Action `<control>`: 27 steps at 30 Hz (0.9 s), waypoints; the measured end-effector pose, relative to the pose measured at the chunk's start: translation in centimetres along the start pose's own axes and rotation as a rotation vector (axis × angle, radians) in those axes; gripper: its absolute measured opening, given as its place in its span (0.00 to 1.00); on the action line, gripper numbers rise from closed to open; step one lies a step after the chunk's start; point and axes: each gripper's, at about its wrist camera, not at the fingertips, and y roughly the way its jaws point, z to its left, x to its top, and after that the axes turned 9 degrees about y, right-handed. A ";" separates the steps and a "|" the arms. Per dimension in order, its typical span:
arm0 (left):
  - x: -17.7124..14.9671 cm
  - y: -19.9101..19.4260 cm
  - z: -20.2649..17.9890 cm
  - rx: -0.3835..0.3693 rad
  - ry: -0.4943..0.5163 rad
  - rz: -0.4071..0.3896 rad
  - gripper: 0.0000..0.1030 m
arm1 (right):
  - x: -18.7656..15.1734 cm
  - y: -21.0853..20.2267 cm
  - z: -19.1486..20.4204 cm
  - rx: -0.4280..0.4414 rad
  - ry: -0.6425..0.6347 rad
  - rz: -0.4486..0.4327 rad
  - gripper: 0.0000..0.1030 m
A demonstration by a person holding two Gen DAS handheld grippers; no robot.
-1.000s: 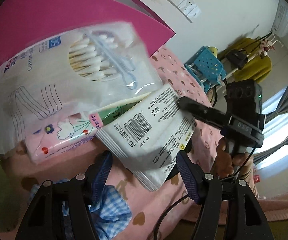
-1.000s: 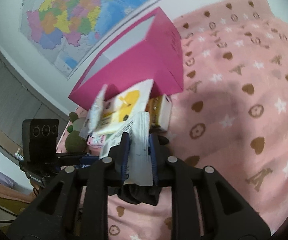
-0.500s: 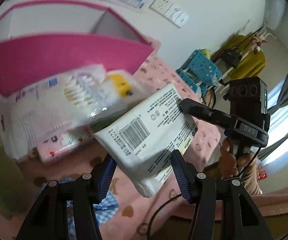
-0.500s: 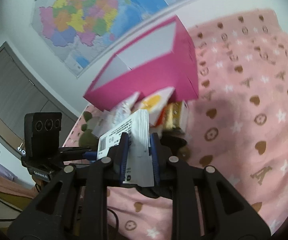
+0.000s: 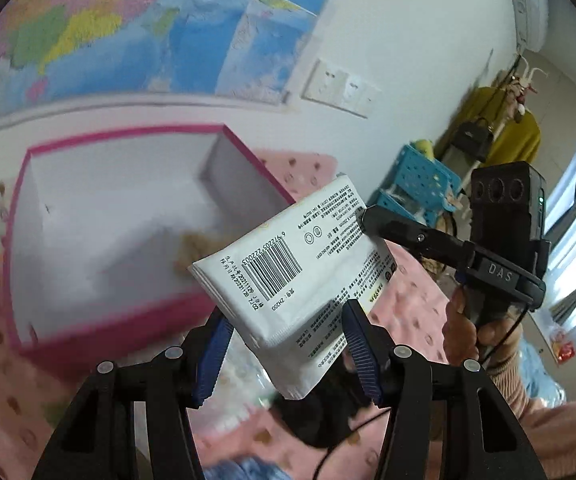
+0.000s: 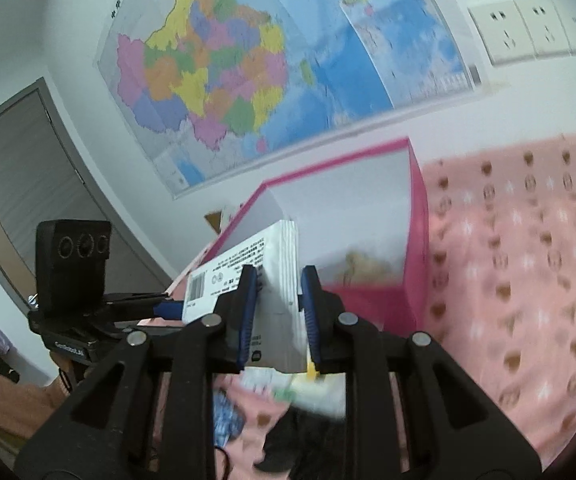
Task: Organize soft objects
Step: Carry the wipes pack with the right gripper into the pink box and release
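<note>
I have lifted the pack off the bed's pile; both hand-held grippers, left and right, pinch it mid-frame, above the pink box, ready to drop in.

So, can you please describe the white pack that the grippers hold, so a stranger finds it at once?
Find the pink box with white inside, under the wall map. In front of it, the white pack hangs between the left gripper and right gripper. Only it shows a black barcode.
</note>
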 end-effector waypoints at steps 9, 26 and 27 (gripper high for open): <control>3.9 4.2 5.3 0.024 -0.093 0.063 0.55 | 4.7 4.5 -2.0 -0.065 0.018 -0.002 0.25; 1.5 3.1 7.1 0.161 -0.090 0.053 0.59 | 3.2 5.5 -2.2 -0.212 -0.049 0.045 0.34; 1.2 1.9 6.7 0.168 -0.078 0.029 0.59 | 2.9 5.3 -1.7 -0.196 -0.056 0.049 0.35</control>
